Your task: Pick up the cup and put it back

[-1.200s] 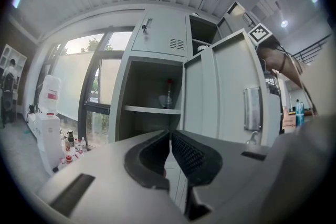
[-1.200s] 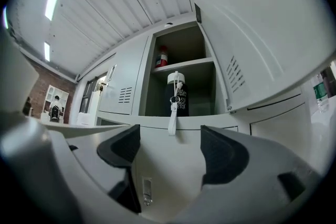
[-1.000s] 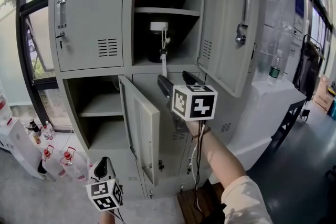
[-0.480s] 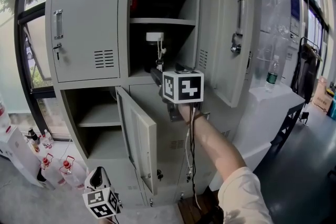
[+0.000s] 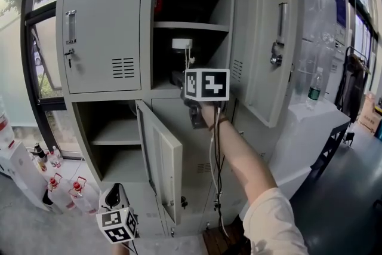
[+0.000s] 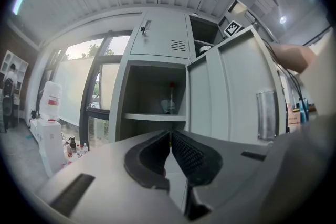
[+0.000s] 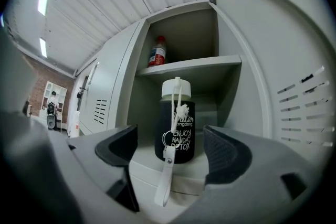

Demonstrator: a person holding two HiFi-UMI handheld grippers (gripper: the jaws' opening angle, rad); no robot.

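A black cup with a white lid and a dangling white strap stands upright on the lower shelf of the open upper locker. The head view shows the cup just behind my raised right gripper. In the right gripper view, the right gripper has its jaws opening. The cup stands a little ahead of them, framed between the two pads, and neither pad touches it. My left gripper hangs low near the floor, and its jaws are shut on nothing.
A red-capped bottle stands on the locker's top shelf. The upper door swings open to the right. A lower compartment's door juts out at the left. Several bottles stand on the floor. A white counter is at right.
My right gripper has risen and moved in closer to the cup's shelf. The left gripper has stayed low.
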